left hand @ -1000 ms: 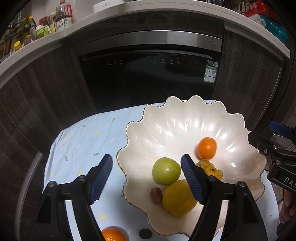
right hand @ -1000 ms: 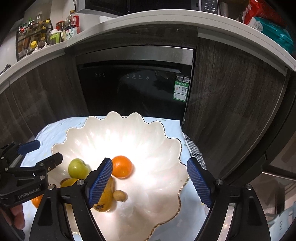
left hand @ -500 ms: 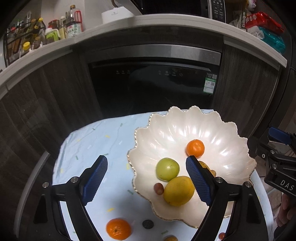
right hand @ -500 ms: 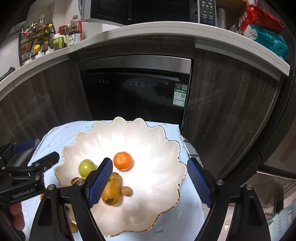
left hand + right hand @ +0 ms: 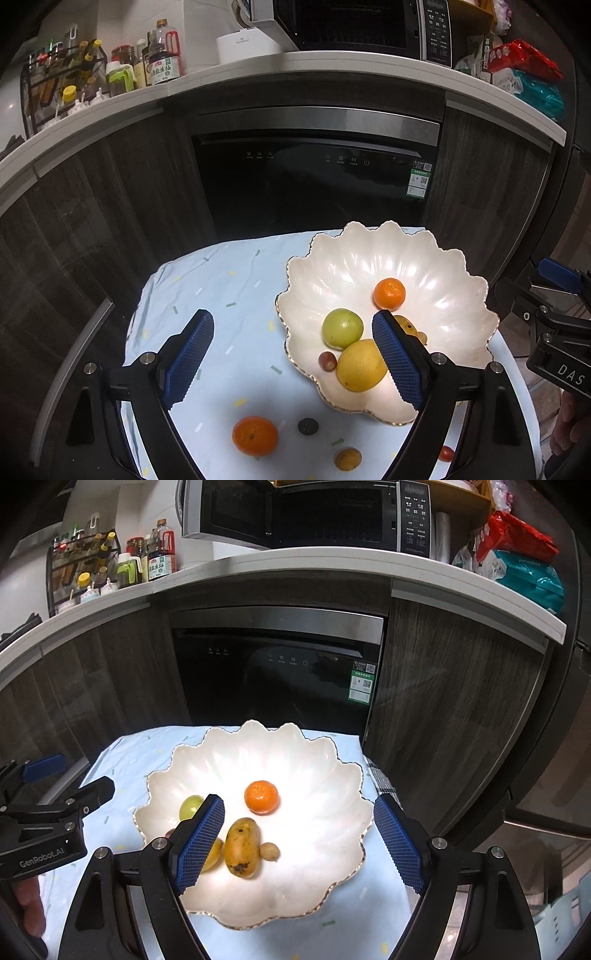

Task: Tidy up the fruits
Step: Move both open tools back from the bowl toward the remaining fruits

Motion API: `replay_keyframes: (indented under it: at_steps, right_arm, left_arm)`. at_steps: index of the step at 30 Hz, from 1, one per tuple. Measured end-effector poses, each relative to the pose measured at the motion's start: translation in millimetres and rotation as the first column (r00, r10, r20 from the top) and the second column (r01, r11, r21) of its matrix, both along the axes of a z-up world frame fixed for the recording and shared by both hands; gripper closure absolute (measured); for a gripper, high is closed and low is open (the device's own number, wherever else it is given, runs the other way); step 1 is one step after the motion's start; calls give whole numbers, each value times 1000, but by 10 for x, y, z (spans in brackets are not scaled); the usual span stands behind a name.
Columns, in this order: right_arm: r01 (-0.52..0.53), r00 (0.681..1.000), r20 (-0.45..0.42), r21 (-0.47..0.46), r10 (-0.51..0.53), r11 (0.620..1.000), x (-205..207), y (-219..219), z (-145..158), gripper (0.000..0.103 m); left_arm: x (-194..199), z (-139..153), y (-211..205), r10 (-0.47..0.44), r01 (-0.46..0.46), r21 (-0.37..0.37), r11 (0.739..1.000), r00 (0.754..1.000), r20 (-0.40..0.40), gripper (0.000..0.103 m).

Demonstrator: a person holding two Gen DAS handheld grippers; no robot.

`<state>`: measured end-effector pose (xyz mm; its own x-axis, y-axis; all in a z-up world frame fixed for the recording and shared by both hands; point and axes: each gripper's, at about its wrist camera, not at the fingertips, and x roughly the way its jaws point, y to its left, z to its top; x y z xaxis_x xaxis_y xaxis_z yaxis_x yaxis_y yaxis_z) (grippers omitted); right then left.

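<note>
Left tongs: wide, jaws just opened, empty | right tongs: wide, empty | lemon, grape: half hidden in scalloped bowl

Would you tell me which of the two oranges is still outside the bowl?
The orange on the blue cloth; the other orange sits inside the bowl.

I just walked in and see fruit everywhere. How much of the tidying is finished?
Roughly half. The scalloped bowl already holds a mandarin, green fruit, lemon, a mango and two small fruits. Nothing is in hand: left gripper and right gripper are open and empty. An orange and three small pieces remain on the tablecloth.
</note>
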<state>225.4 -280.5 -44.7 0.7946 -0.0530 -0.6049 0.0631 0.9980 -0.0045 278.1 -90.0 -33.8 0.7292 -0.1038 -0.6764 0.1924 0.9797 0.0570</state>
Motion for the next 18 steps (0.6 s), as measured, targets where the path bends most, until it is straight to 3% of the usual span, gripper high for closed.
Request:
replay_keyframes:
  at_steps: [18]
  right_arm:
    - [6,1000,26,5,-6,1000,-333,97,83,19]
  left_arm:
    - [-333,87,135,2,-2,1,1000,1000,14,13]
